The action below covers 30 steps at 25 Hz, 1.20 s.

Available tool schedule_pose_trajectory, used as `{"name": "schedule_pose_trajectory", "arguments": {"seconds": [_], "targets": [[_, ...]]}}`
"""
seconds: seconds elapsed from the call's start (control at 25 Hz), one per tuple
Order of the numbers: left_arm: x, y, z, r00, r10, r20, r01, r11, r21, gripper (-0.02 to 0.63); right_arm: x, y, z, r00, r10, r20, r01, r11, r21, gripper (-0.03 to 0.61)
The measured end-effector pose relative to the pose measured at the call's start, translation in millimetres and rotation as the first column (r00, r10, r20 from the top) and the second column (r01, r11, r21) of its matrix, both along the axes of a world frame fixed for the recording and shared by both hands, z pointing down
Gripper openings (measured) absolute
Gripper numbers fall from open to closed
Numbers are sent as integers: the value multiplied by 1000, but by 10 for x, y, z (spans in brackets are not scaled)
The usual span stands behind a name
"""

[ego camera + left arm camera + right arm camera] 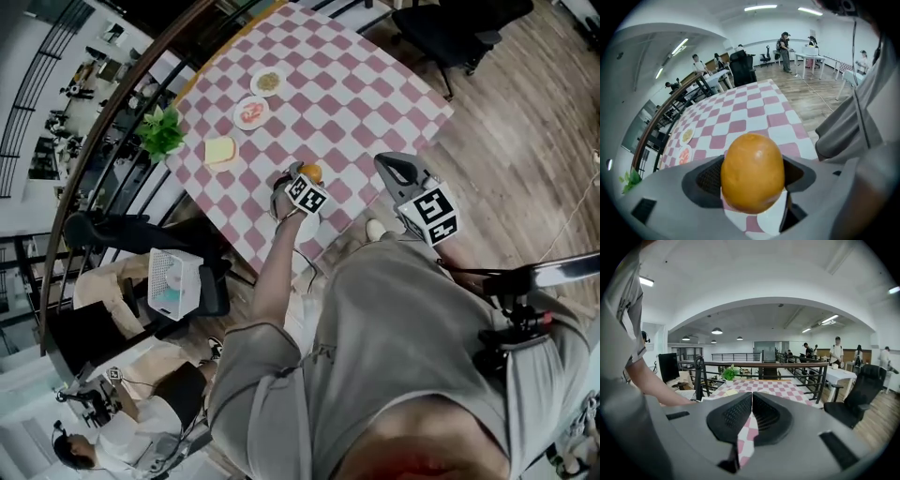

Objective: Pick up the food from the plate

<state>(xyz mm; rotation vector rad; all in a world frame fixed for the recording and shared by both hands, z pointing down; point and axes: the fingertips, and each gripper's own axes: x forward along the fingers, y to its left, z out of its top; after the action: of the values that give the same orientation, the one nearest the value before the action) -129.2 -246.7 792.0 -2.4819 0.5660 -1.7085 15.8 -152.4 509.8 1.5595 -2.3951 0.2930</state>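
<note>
The left gripper [753, 180] has its jaws spread wide and closed on the food [752, 164], one ribbed pad on each flank of it. The right gripper [751, 416] is empty, its jaws pressed together, and sits off the table's near edge beside the person's body.

The main risk is a slip. The food is rounded and smooth, so the pads meet it only along narrow curved patches; a tilt or a jolt could squirt it out of the grip. It sits close to the near edge of the table [375, 94], so a dropped piece would likely roll off onto the floor. The closed right gripper is in no position to stop it. Squeezing harder carries its own danger if the food is soft — it could dent or split.

The food is egg-shaped, orange-brown and slightly glossy, with a faint highlight near the top and no visible marks. A white patch shows beneath it — whether that is a plate I cannot tell, nor whether the food is clear of it.

Two plates [237, 116] [254, 86] sit near the far left edge, well apart from the grip.
</note>
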Motion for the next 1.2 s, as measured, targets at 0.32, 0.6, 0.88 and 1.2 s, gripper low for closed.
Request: {"name": "schedule_pose_trajectory", "arguments": {"seconds": [0.32, 0.6, 0.88, 1.2], "targets": [[93, 126, 835, 989, 51, 137, -20, 975, -221, 360, 287, 99, -34, 997, 82, -9, -82, 997, 1, 15], [151, 184, 1133, 977, 86, 194, -25, 954, -299, 362, 439, 197, -49, 994, 110, -21, -110, 994, -7, 15], [127, 227, 1204, 983, 101, 155, -46, 945, -324, 362, 590, 265, 68, 991, 131, -23, -132, 991, -25, 15], [141, 215, 1214, 977, 124, 171, -69, 952, -298, 411, 442, 186, 17, 997, 72, -3, -72, 997, -2, 15]]}}
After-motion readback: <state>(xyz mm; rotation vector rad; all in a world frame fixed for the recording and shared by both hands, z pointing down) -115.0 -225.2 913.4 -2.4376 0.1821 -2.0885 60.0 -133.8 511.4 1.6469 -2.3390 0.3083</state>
